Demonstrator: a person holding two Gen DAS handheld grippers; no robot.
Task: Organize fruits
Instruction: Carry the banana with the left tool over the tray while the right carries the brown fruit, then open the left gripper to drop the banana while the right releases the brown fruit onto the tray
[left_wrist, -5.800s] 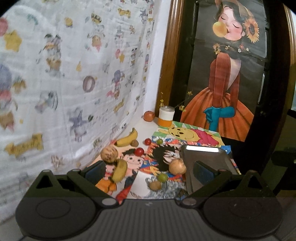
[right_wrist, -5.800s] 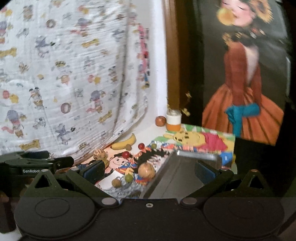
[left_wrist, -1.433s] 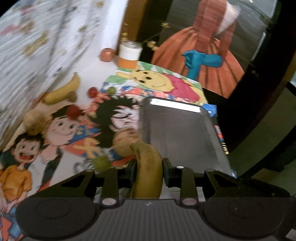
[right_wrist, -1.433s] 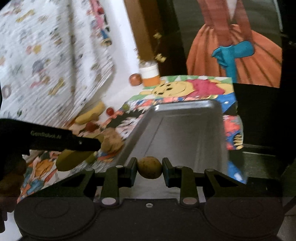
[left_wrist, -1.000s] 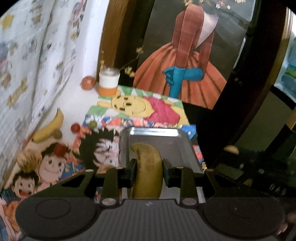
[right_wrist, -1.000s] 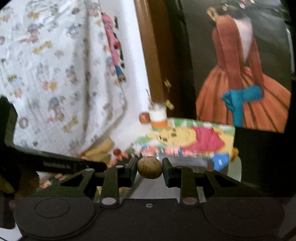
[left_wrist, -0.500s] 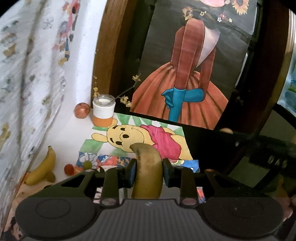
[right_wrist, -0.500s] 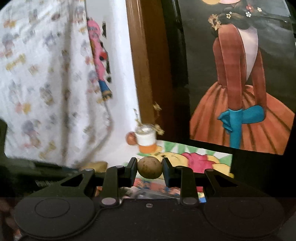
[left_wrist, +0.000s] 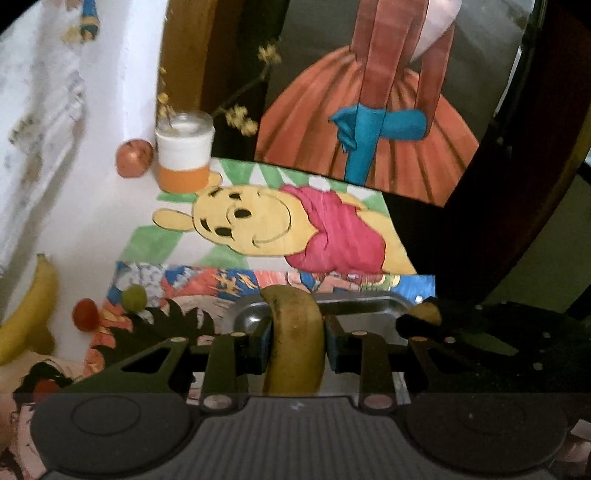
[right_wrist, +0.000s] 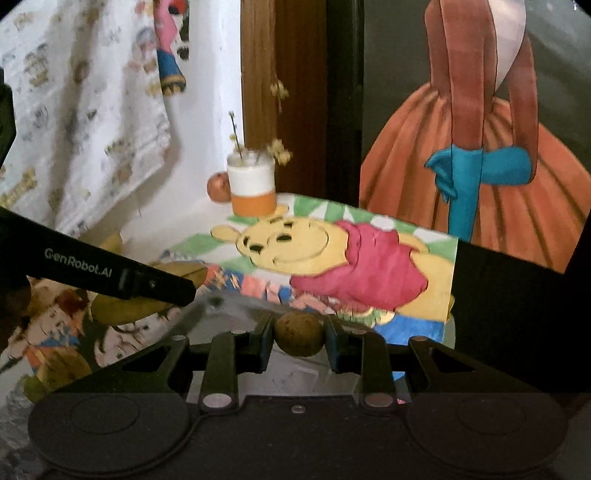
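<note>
My left gripper (left_wrist: 295, 345) is shut on a yellow-brown banana (left_wrist: 295, 332) that stands up between its pads. Just beyond it lies the far end of the metal tray (left_wrist: 369, 301). My right gripper (right_wrist: 299, 341) is shut on a small round brown fruit (right_wrist: 299, 332), held over the tray (right_wrist: 229, 314). In the right wrist view the left gripper (right_wrist: 184, 290) reaches in from the left with the banana (right_wrist: 140, 306) under it. In the left wrist view the right gripper (left_wrist: 410, 325) shows as a dark shape at the right, with the brown fruit (left_wrist: 430, 314) at its tip.
A second banana (left_wrist: 26, 321), a red cherry fruit (left_wrist: 85, 314) and a green grape (left_wrist: 133, 295) lie left of the tray. A white-and-orange jar (left_wrist: 184, 155) and a reddish apple (left_wrist: 133, 158) stand at the back. Cartoon pictures (left_wrist: 288, 229) cover the table; a painting leans behind.
Both grippers have come down and forward, still holding their fruit. The tray's far end has come back into view right behind the fingers, and the two grippers now sit side by side.
</note>
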